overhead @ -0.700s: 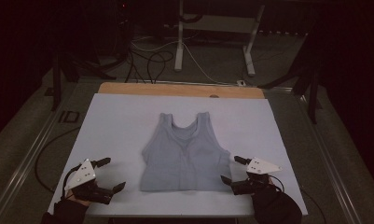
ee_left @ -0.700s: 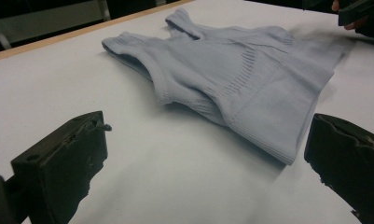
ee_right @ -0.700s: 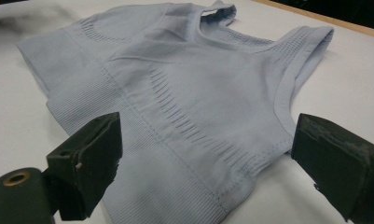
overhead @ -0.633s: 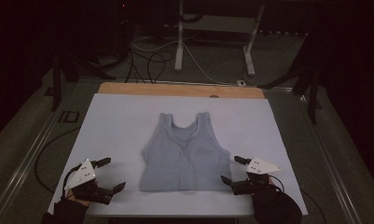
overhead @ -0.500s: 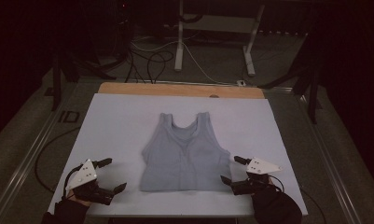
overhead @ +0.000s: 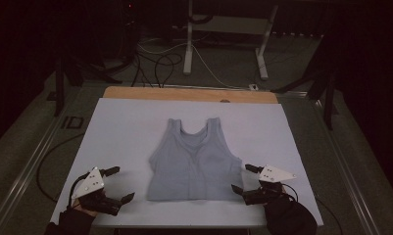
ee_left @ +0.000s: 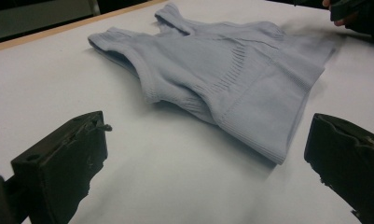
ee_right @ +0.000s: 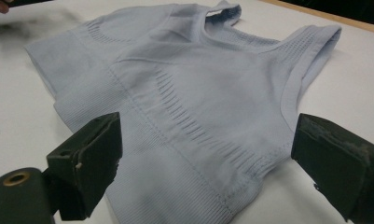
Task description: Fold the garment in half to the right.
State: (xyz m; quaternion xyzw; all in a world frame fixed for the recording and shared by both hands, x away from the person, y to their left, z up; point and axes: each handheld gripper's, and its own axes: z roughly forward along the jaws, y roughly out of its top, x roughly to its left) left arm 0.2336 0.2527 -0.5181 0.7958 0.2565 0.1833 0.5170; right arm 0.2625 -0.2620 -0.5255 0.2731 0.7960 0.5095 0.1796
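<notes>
Light blue tank top lies flat and face-up on the white sheet, straps pointing to the sheet's far edge and the wooden strip beyond it, hem toward the person. No folds yet, fabric mostly smooth apart from a slight ripple at the armhole. Right gripper sits just beside the top's hem corner, low over the sheet; its own view has that corner and side seam lying between and just ahead of the two black jaws, which stand wide apart with nothing pinched. Left gripper is off the top's other hem corner, with a clear gap of bare sheet between; jaws also spread wide and empty, and the hem corner sits ahead of them in the left gripper view. Read: this is the approach before the first grab, likely to start a fold or a lift. Next move calls for both grippers to slide in low and level, one jaw under the hem edge, one over, then close on both fabric layers. Left has further to go than right. Risk: catching only the upper layer, or pushing the hem into a bunch instead of getting under it.
</notes>
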